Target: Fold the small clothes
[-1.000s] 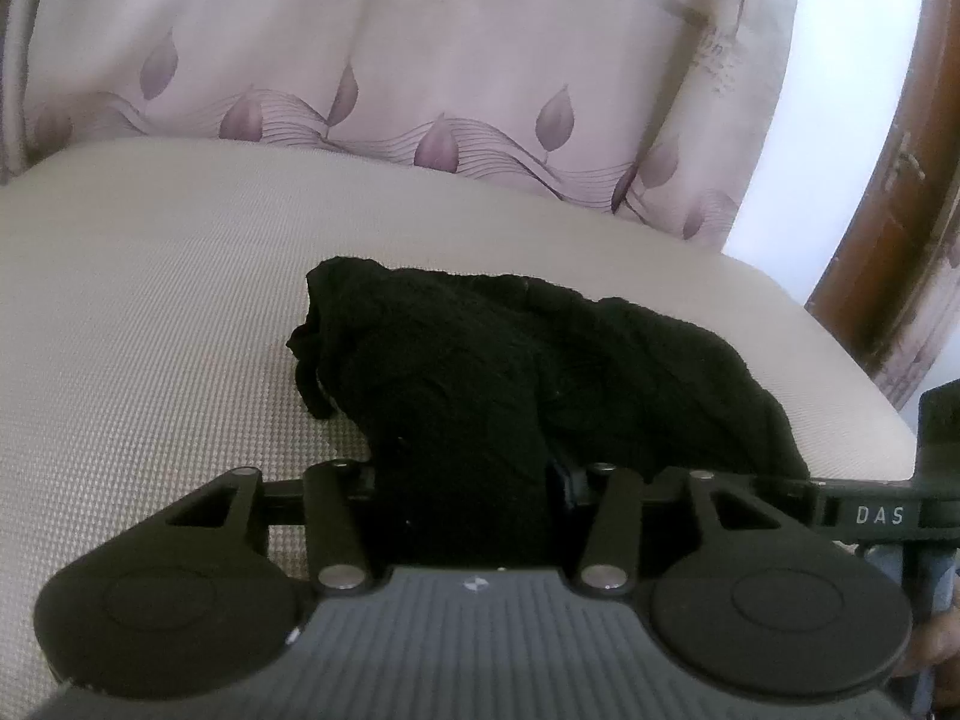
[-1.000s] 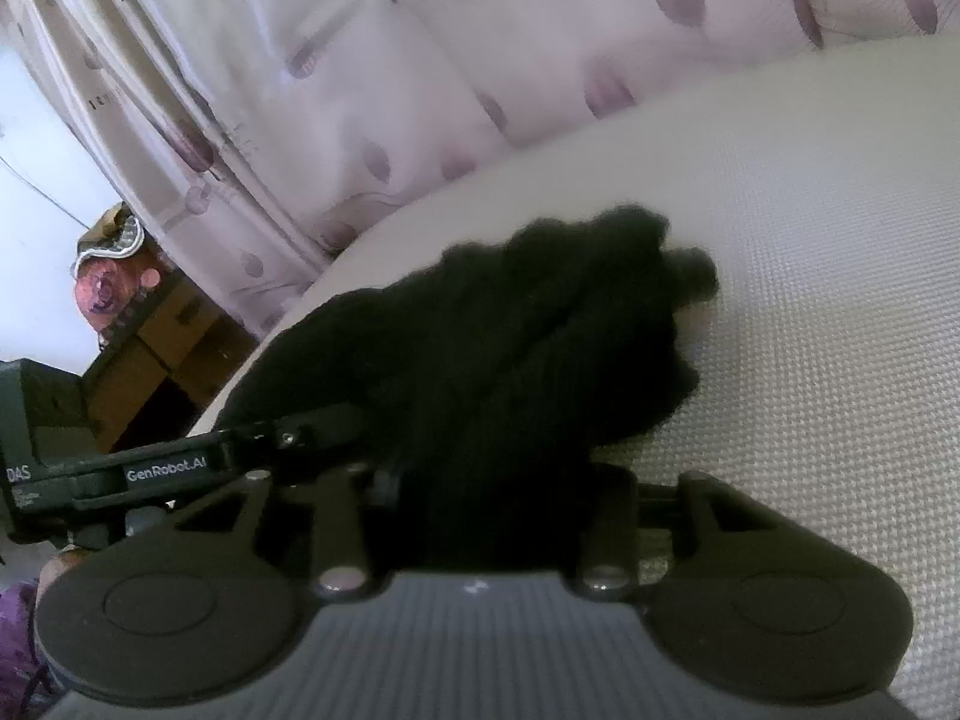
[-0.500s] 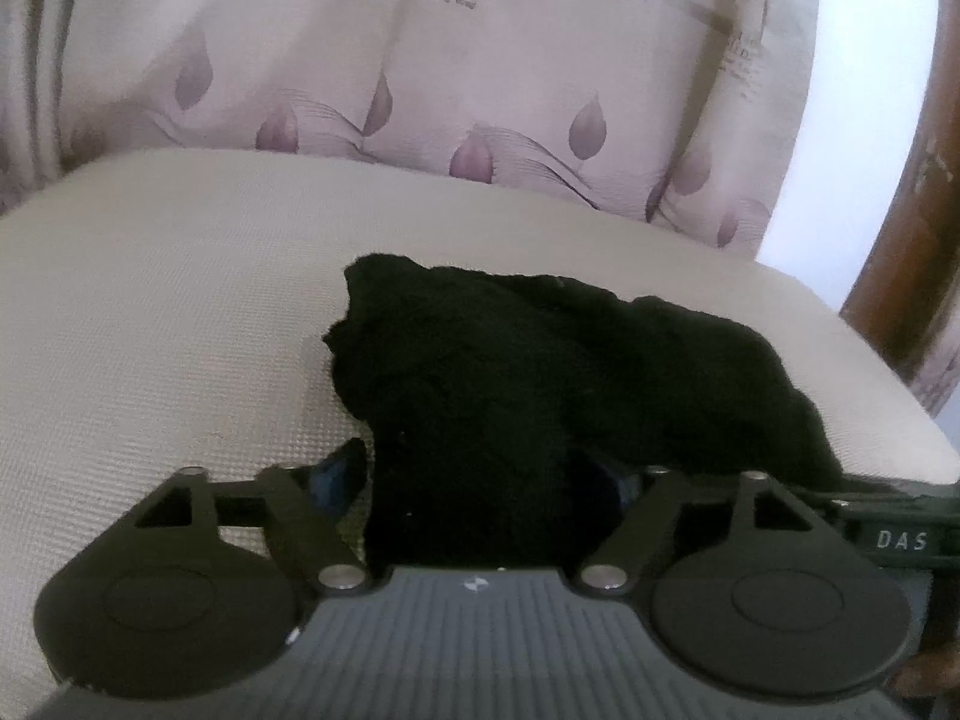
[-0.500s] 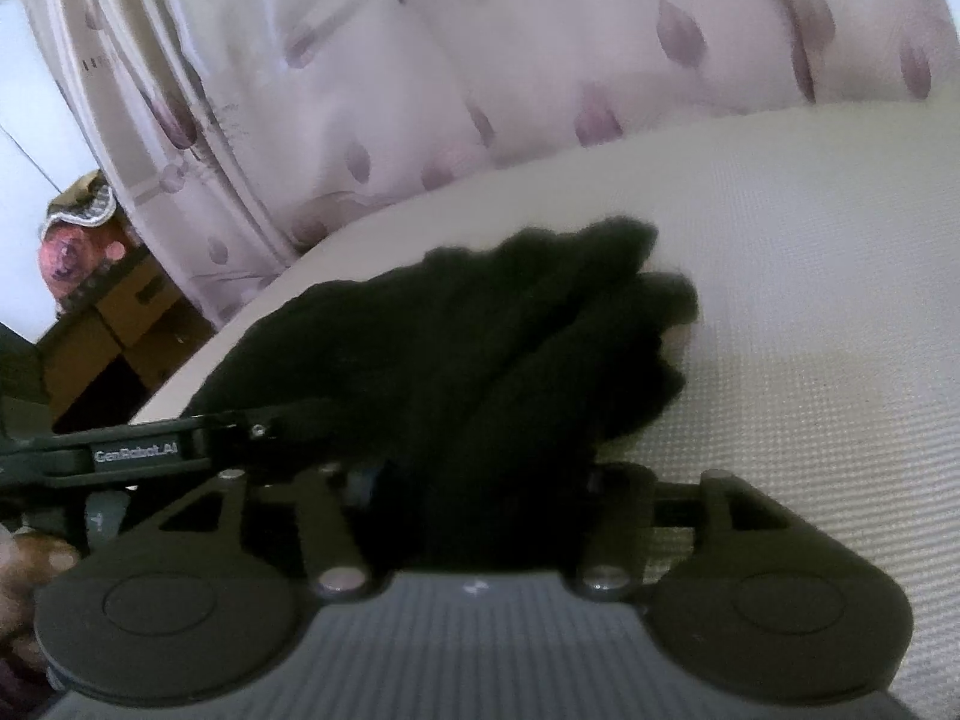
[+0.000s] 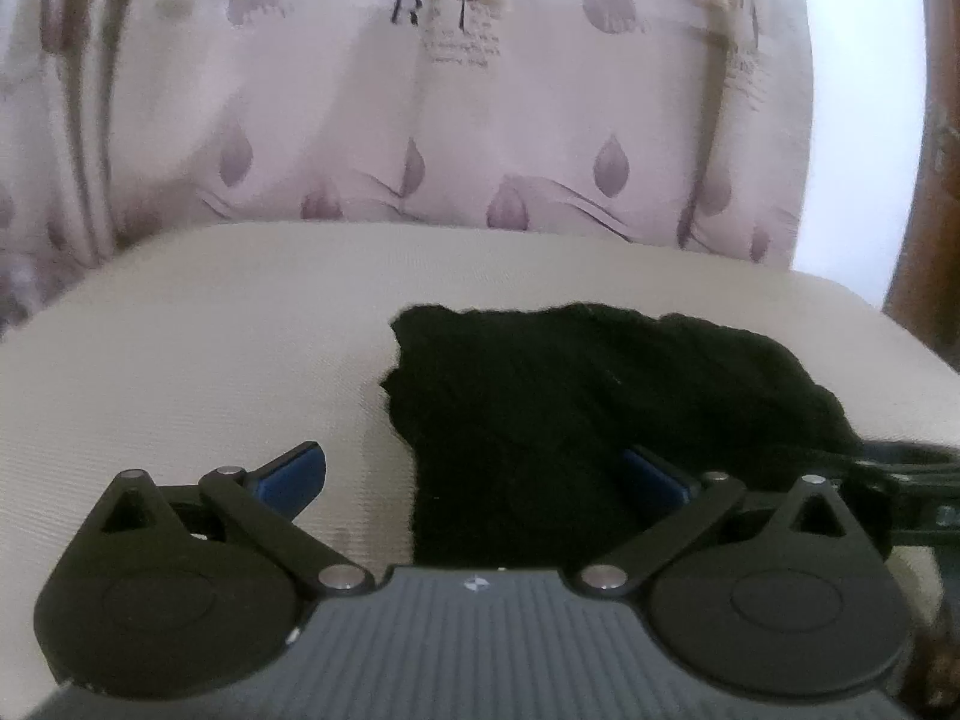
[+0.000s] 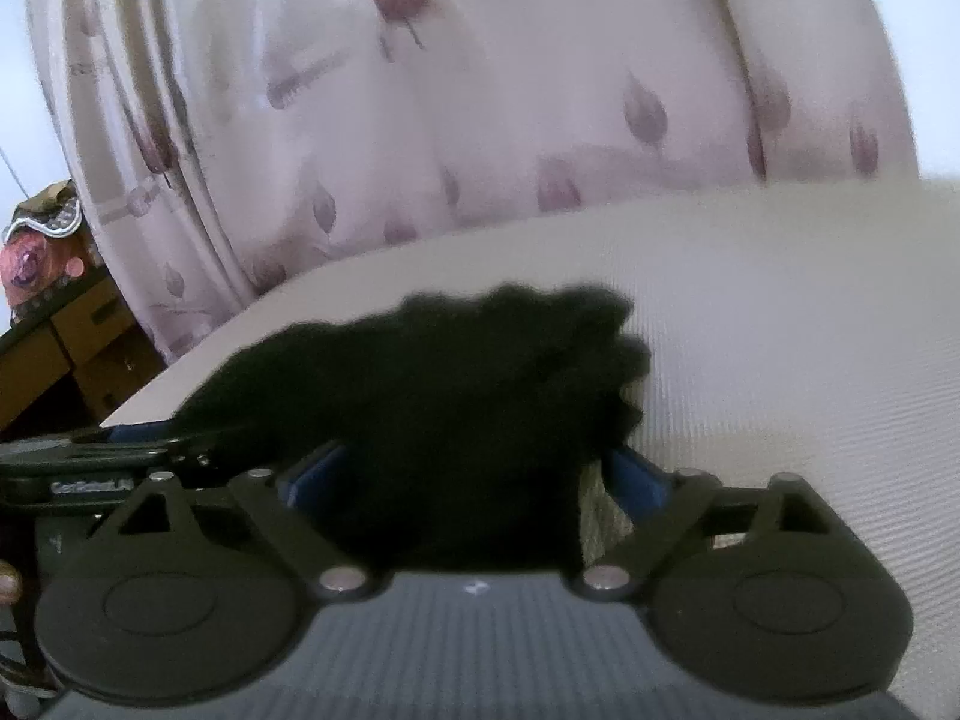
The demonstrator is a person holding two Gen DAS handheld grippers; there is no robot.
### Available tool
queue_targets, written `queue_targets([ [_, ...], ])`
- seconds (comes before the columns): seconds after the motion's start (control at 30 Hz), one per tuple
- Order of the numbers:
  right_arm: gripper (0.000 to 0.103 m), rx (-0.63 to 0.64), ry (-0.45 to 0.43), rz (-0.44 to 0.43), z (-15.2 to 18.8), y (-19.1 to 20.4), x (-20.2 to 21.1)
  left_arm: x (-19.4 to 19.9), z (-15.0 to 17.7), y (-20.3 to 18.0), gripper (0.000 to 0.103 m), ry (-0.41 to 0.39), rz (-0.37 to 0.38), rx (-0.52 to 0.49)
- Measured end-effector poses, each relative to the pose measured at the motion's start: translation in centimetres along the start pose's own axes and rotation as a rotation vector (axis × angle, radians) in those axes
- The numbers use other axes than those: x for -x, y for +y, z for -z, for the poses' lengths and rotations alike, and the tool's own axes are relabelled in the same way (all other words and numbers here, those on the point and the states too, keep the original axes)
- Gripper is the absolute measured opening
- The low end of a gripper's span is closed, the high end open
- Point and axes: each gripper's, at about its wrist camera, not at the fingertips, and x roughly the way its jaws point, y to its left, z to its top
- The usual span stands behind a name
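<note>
Both of my claws have just let go. A second ago each one was pinched tight on the near edge of the black cloth point(image 5: 576, 414); half a second ago they started to part, and now the left gripper point(image 5: 474, 474) stands wide apart, its blue pads point(image 5: 294, 471) clear of the fabric on the left side, while the right one is half buried behind the cloth's edge. The right gripper point(image 6: 474, 474) is spread apart too, with the cloth point(image 6: 456, 414) lying loose between its blue pads point(image 6: 636, 474) and a strip of cushion showing beside the right one.

The cloth sits in a thick, doubled-up bundle on the beige cushion point(image 5: 180, 324), near its front, with the curtain point(image 5: 456, 120) behind. Both views have tipped upward and look smeared, so I judge I am pulling back.

I read this as a fold laid down and released. The bundle looks lumpy rather than flat, so I judge it may want another fold or some pressing before it counts as finished.
</note>
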Motion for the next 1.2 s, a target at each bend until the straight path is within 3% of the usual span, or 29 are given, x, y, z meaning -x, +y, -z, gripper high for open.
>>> queue_targets([
  [0.13, 0.102, 0.06, -0.04, 0.004, 0.0, 1.7, 1.6, 1.5, -0.1, 0.0, 0.103, -0.052, -0.049, 0.001],
  [0.4, 0.102, 0.131, -0.084, 0.066, 0.2, 4.5, 4.5, 5.3, -1.3, 0.3, 0.103, -0.13, -0.073, 0.045],
  [0.83, 0.103, 0.09, -0.174, 0.113, -1.4, 6.6, 10.8, 13.5, -4.3, -3.4, 0.103, -0.346, -0.114, -0.088],
  [1.1, 0.103, 0.076, -0.2, 0.118, -1.7, 6.4, 13.1, 15.8, -5.4, -4.5, 0.103, -0.326, -0.04, 0.001],
  [1.2, 0.103, 0.082, -0.197, 0.134, -1.6, 6.4, 13.4, 15.8, -5.5, -4.6, 0.103, -0.312, -0.07, 0.002],
])
